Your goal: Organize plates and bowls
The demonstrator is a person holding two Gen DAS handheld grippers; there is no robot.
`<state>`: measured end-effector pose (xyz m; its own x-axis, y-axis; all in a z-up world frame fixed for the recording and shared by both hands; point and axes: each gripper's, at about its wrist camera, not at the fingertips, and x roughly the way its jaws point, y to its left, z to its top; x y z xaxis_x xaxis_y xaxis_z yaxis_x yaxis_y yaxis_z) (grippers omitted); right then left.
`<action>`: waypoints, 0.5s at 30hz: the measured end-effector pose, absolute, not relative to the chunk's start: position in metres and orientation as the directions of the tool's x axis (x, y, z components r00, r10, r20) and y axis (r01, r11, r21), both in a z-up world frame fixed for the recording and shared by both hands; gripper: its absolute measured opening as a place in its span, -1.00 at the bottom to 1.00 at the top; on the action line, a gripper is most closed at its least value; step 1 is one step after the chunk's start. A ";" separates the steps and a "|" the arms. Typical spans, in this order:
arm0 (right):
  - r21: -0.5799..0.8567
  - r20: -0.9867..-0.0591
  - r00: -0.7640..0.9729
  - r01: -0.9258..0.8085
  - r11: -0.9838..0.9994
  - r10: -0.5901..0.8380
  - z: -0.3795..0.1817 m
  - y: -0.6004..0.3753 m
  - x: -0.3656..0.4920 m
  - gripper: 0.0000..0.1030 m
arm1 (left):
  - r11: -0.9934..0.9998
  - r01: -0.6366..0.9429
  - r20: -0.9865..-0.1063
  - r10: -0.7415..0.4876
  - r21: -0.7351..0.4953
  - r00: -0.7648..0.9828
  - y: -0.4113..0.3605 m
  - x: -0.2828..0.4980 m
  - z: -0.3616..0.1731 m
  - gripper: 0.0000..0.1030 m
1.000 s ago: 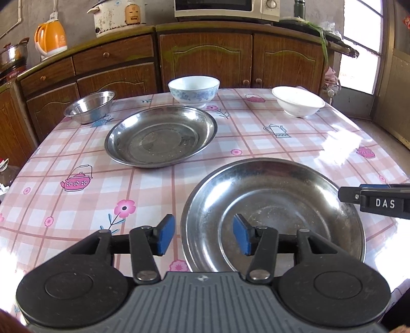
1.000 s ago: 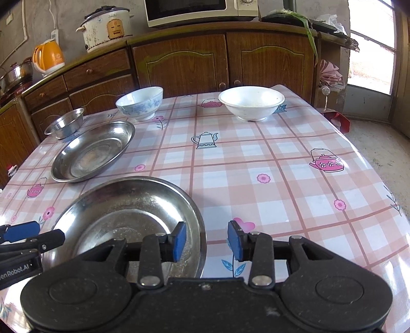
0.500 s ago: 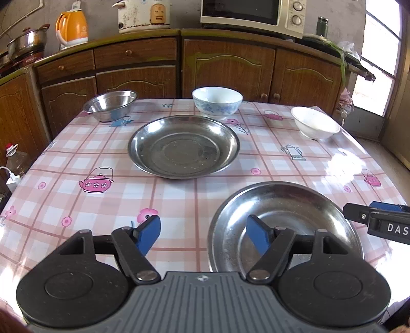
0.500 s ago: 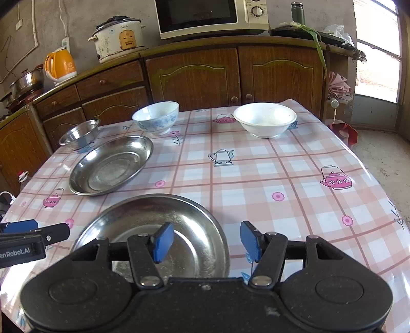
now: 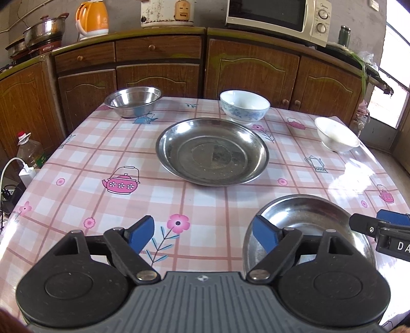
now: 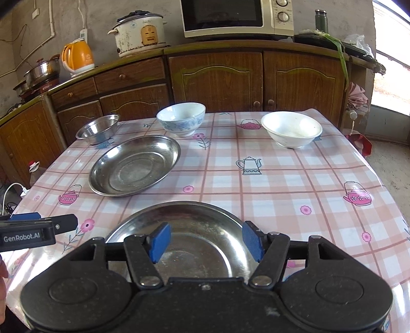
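Note:
A wide steel plate (image 6: 194,220) lies at the table's near edge, seen also in the left wrist view as the near plate (image 5: 307,220). Above its middle my right gripper (image 6: 206,240) hovers, jaws opening, pads touching nothing. My left gripper (image 5: 203,237) is to the plate's left, jaws opening, with only tablecloth between its fingers. A second steel plate (image 5: 212,153) sits mid-table. At the far edge stand a steel bowl (image 5: 133,101), a blue-patterned bowl (image 5: 244,106) and a white bowl (image 5: 335,134).
The table (image 6: 282,184) has a pink checked cloth. Brown cabinets (image 6: 217,76) run behind it with a kettle (image 6: 78,57), rice cooker (image 6: 139,33) and microwave (image 6: 237,16) on top. An oil bottle (image 5: 29,151) and a charger cable (image 5: 15,166) are at the left.
Both grippers' jaws, which straddled the near plate's left and right rims, have widened. Both hands have drawn back and risen. The plate stays on the table.

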<state>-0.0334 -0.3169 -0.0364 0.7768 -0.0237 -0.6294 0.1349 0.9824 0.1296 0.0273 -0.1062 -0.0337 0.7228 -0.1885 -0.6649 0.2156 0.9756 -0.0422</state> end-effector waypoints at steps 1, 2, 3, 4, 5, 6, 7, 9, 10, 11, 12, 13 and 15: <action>0.128 -0.629 0.777 0.131 0.983 -0.022 -0.036 -0.315 -0.032 0.46 | 0.976 0.213 -0.664 -0.188 -0.044 0.724 -0.104 0.028 -0.033 0.68; 0.127 -0.629 0.777 0.128 0.984 -0.020 -0.035 -0.313 -0.031 0.46 | 0.977 0.210 -0.663 -0.187 -0.045 0.725 -0.102 0.029 -0.033 0.69; 0.125 -0.630 0.776 0.125 0.984 -0.019 -0.035 -0.311 -0.030 0.47 | 0.977 0.208 -0.663 -0.186 -0.046 0.725 -0.100 0.030 -0.033 0.69; 0.123 -0.630 0.776 0.123 0.985 -0.019 -0.035 -0.310 -0.028 0.47 | 0.977 0.206 -0.663 -0.184 -0.046 0.725 -0.099 0.032 -0.033 0.69; 0.122 -0.631 0.775 0.122 0.985 -0.018 -0.035 -0.308 -0.027 0.47 | 0.978 0.203 -0.664 -0.182 -0.046 0.725 -0.097 0.033 -0.033 0.69; 0.122 -0.632 0.774 0.119 0.985 -0.016 -0.035 -0.307 -0.025 0.47 | 0.979 0.201 -0.665 -0.180 -0.046 0.725 -0.096 0.035 -0.033 0.69; 0.121 -0.633 0.774 0.117 0.986 -0.014 -0.034 -0.305 -0.024 0.47 | 0.979 0.199 -0.665 -0.179 -0.047 0.725 -0.094 0.036 -0.033 0.70; 0.116 -0.634 0.773 0.112 0.987 -0.014 -0.034 -0.301 -0.020 0.47 | 0.980 0.194 -0.665 -0.176 -0.048 0.726 -0.091 0.039 -0.033 0.70; 0.113 -0.634 0.773 0.109 0.988 -0.012 -0.034 -0.300 -0.019 0.48 | 0.980 0.192 -0.664 -0.176 -0.050 0.727 -0.090 0.040 -0.033 0.70; 0.111 -0.635 0.772 0.106 0.988 -0.011 -0.034 -0.298 -0.017 0.48 | 0.980 0.191 -0.664 -0.176 -0.050 0.727 -0.088 0.041 -0.033 0.70; 0.109 -0.636 0.771 0.103 0.989 -0.011 -0.034 -0.296 -0.016 0.48 | 0.980 0.190 -0.664 -0.175 -0.051 0.727 -0.088 0.042 -0.033 0.70; 0.107 -0.637 0.771 0.101 0.989 -0.010 -0.034 -0.295 -0.014 0.48 | 0.981 0.189 -0.664 -0.175 -0.052 0.727 -0.087 0.043 -0.033 0.70; 0.106 -0.639 0.769 0.096 0.990 -0.007 -0.035 -0.292 -0.011 0.48 | 0.981 0.187 -0.663 -0.174 -0.052 0.728 -0.085 0.044 -0.033 0.70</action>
